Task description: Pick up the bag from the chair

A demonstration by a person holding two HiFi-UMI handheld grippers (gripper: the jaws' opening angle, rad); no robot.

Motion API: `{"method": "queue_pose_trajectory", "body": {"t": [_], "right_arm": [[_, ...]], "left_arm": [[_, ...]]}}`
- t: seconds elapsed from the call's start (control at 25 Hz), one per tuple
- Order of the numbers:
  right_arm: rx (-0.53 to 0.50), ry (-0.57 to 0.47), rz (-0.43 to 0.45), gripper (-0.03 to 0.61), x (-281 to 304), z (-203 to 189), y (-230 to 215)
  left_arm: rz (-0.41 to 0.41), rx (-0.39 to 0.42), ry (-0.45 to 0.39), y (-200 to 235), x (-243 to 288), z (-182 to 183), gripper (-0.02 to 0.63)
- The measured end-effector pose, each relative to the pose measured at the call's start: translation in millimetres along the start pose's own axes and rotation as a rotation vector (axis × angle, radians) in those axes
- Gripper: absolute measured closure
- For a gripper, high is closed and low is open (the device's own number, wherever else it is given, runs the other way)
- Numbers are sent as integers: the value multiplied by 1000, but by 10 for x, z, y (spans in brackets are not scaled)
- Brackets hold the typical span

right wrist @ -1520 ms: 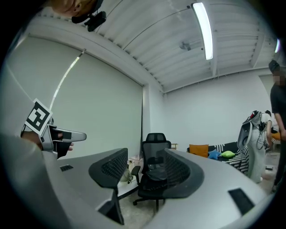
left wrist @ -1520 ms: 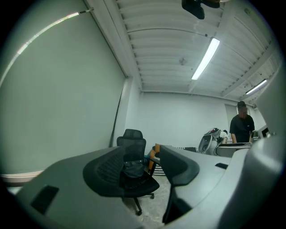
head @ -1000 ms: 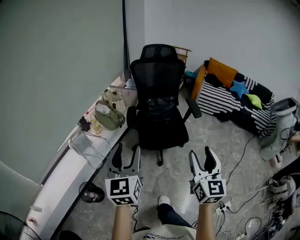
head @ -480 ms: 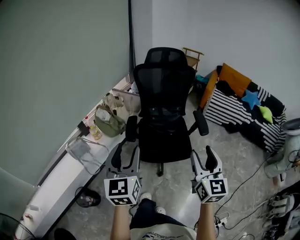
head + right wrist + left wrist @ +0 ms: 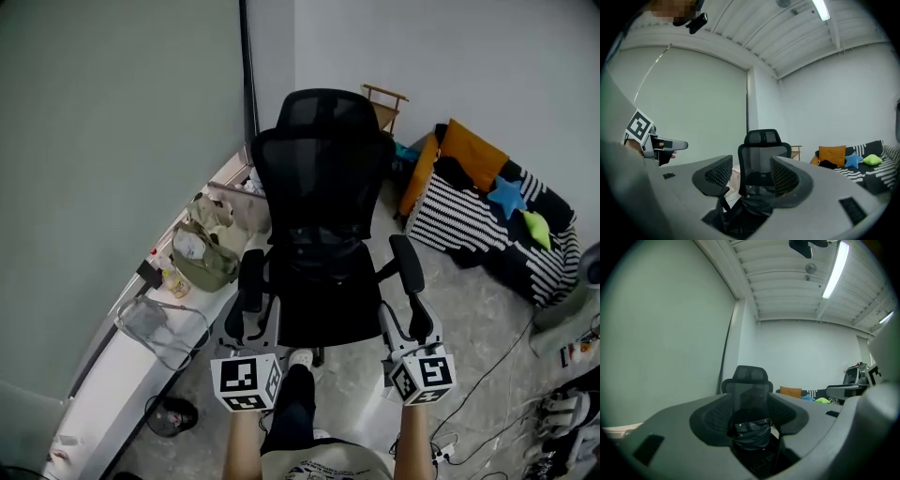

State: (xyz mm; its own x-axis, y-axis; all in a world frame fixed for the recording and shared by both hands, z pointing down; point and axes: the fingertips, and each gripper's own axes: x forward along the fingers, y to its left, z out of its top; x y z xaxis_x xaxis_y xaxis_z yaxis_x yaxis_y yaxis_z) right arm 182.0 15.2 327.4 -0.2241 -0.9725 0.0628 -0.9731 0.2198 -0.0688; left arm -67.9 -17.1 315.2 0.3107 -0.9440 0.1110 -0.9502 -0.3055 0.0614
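Observation:
A black mesh office chair (image 5: 323, 178) stands in front of me, facing me. On its seat, against the backrest, sits a dark bag (image 5: 751, 434) with small metal snaps; in the head view it blends into the black seat. My left gripper (image 5: 252, 323) hovers open at the seat's front left corner, by the left armrest (image 5: 250, 279). The right gripper (image 5: 405, 323) is open at the front right, beside the right armrest (image 5: 409, 265). Neither holds anything. In the right gripper view the chair (image 5: 762, 157) shows between the open jaws.
A white ledge (image 5: 112, 370) runs along the left wall, carrying an olive bag (image 5: 200, 261) and a wire basket (image 5: 155, 323). A striped couch (image 5: 487, 220) with cushions sits at the right. Cables and shoes (image 5: 562, 412) lie on the floor at the right. My leg and shoe (image 5: 298, 361) are under the seat's front.
I have stepped closer to the chair, which now looms larger. Both grippers have come from open floor up to the seat's front edge, still open.

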Motion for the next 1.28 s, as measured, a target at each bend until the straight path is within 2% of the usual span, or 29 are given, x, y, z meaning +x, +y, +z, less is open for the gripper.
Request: {"method": "queue_pose_trajectory", "body": {"t": [0.12,0.32,0.6,0.96,1.28], "right_arm": [[-10,11,-4,304,699,-34,-85],[34,56,-33,299,1736,-160,-284],[47,136,-47,291,2823,-426,-589],[7,284,-15,281,3619,-1078,-810],[28,375,40,271,4167,-1692,-1101]], "left_arm": [[-18,-11,7,269,674,-28,365],[-71,-20,61,637,1777,-93,365],[-147,-28,152,905,2971,-349,365],[-206,-88,289,1049,3904,-1057,365],[-215,-143,350,1114,4447,-1614,364]]}}
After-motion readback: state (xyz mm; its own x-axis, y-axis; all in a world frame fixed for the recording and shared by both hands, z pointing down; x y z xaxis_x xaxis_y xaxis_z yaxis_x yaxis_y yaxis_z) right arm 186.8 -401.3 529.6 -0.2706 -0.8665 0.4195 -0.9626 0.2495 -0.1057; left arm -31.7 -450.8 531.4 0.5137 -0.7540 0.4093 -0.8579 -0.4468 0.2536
